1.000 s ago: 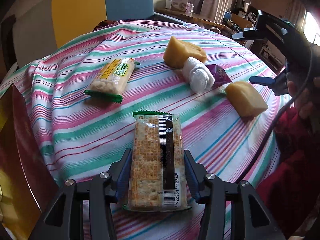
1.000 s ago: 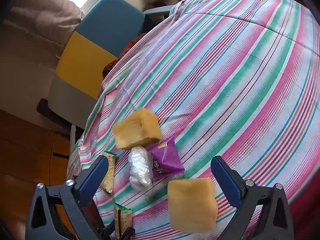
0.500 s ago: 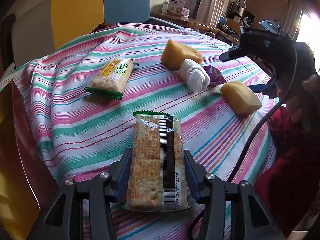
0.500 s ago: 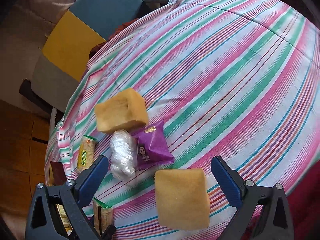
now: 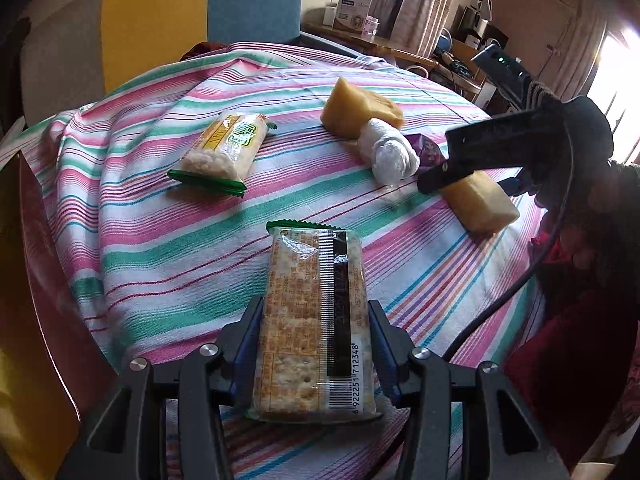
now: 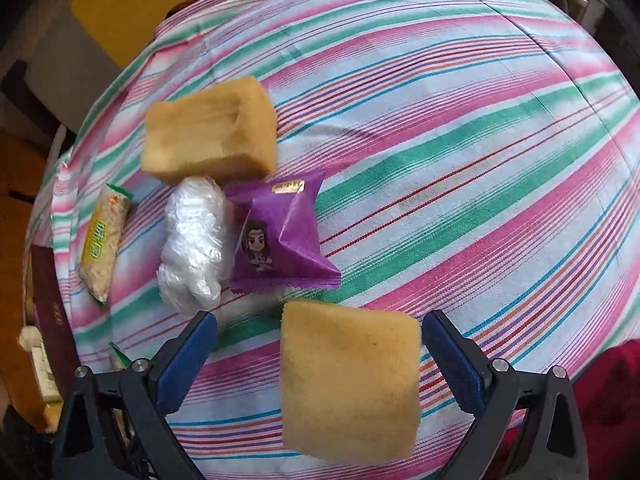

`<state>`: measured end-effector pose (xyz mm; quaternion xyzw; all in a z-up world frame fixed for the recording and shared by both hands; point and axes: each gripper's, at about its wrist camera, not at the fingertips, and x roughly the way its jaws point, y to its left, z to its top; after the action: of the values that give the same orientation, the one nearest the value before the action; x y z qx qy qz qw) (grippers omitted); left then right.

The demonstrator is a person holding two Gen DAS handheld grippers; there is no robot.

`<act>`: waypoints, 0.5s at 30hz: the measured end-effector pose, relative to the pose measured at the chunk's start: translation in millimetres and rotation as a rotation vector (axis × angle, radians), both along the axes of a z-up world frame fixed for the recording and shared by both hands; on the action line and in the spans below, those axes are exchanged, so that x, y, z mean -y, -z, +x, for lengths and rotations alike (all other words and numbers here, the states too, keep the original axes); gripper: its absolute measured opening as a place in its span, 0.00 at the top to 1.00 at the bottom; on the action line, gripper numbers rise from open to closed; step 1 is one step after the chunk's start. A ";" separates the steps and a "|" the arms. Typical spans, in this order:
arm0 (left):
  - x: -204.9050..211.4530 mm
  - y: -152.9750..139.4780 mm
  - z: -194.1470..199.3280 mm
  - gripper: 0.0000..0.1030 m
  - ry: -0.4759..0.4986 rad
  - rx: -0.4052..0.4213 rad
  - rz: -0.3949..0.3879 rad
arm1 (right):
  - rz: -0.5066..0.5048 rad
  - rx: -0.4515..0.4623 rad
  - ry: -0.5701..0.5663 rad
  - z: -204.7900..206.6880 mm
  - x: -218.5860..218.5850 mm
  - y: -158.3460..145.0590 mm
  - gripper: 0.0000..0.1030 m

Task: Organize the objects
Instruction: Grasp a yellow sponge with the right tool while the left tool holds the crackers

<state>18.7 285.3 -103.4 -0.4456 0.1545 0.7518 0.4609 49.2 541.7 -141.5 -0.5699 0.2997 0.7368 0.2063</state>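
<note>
My left gripper is shut on a cracker packet and holds it over the near edge of the striped tablecloth. My right gripper is open, its jaws on either side of a yellow sponge block, low over it; it also shows in the left wrist view over the same sponge. Beyond lie a purple snack packet, a white plastic-wrapped roll, a second yellow sponge and a green-edged rice cracker packet.
A yellow and blue chair stands behind the table. A dark red book-like object sits at the table's left edge. A cluttered desk and curtains are at the back. A cable hangs from the right gripper.
My right gripper has come down closer to the near yellow sponge, now framed between its open jaws. My left gripper still holds the cracker packet in about the same place.
</note>
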 end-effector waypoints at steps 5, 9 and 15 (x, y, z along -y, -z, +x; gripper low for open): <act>2.4 0.1 -2.2 0.52 -0.007 0.019 0.017 | 0.031 0.109 -0.109 -10.2 8.8 5.5 0.00; 4.5 0.0 -3.7 0.52 -0.005 0.027 0.027 | -0.023 0.141 -0.098 -5.1 4.6 5.8 0.00; 6.1 0.0 -3.1 0.52 -0.005 0.022 0.034 | -0.029 0.125 -0.074 1.4 0.5 4.6 0.00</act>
<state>15.6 279.1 -103.3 -0.4463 0.1353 0.7504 0.4685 50.5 541.2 -146.0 -0.6285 0.2756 0.7024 0.1890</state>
